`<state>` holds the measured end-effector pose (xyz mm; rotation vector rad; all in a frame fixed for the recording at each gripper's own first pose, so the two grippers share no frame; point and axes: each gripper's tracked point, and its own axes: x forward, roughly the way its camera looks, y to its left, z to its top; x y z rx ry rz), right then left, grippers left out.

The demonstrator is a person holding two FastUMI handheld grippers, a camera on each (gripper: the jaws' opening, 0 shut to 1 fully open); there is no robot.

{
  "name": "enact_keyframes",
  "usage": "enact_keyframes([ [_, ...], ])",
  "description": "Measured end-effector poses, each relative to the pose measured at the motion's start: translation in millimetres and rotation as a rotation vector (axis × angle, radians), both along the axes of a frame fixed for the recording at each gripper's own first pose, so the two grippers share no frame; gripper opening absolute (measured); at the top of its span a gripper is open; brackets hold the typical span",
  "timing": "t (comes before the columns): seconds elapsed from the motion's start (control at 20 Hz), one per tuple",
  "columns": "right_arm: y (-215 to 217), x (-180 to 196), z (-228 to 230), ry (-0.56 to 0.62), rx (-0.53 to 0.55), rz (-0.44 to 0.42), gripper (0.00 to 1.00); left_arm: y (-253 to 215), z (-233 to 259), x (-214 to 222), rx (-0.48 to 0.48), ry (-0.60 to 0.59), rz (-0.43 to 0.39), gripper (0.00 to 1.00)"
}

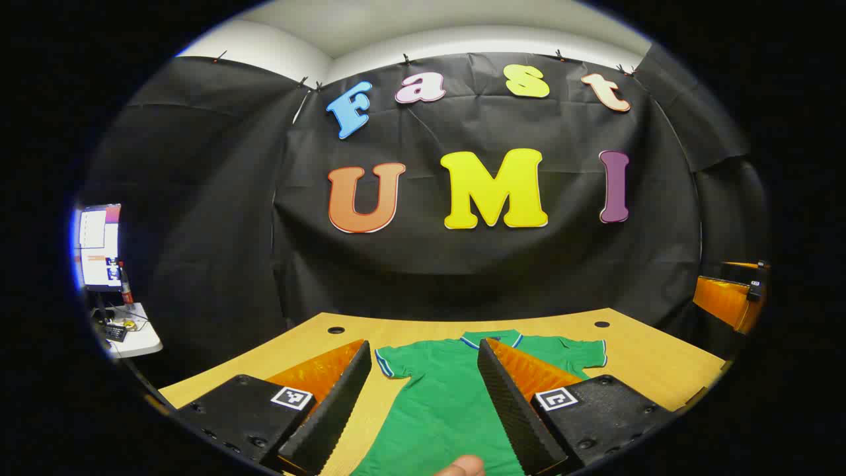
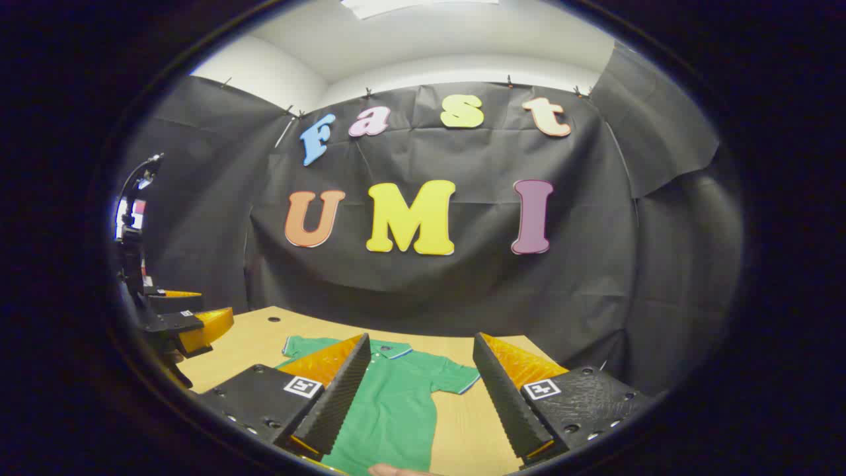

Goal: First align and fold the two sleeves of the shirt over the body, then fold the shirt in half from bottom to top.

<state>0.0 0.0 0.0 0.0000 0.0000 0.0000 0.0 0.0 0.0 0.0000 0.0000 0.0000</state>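
Shirt [image 1: 449,396], green, lies flat on the wooden table [image 1: 648,357] at six o'clock with both sleeves spread, collar toward twelve, while the left gripper [image 1: 423,403] and right gripper [image 2: 416,396] hover above it, jaws wide and empty

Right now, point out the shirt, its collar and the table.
shirt [image 1: 443,403], left gripper view, on the chest.
collar [image 1: 490,338], left gripper view, on its trimmed edge.
table [image 2: 462,416], right gripper view, on bare wood beside the shirt.

Left gripper [image 1: 423,403]: black screwed blocks, square white tags, ribbed wedge fingers. Right gripper [image 2: 416,396]: identical black blocks, tags.
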Motion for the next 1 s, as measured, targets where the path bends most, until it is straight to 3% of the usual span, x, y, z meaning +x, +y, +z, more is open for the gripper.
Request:
enact_keyframes([
  [0.15, -25, 5, -11, 0.03, 0.022, -0.04, 0.96, -12, -1, -3, 0.007, -0.002, -0.017, 1.0],
  [0.3, -40, 0, -15, 0.031, 0.017, -0.065, 0.95, -7, -2, -4, 0.045, -0.002, 0.017, 1.0],
  [0.35, -44, -2, -17, 0.033, 0.012, -0.07, 0.95, -4, -3, -5, 0.049, -0.003, 0.031, 0.96],
  [0.4, -46, -5, -19, 0.034, 0.015, -0.069, 0.94, -4, -5, -4, 0.047, 0.003, 0.036, 1.0],
  [1.0, -49, -8, -28, 0.056, 0.016, -0.057, 0.94, -10, -6, -6, 0.035, 0.002, 0.022, 1.0],
])
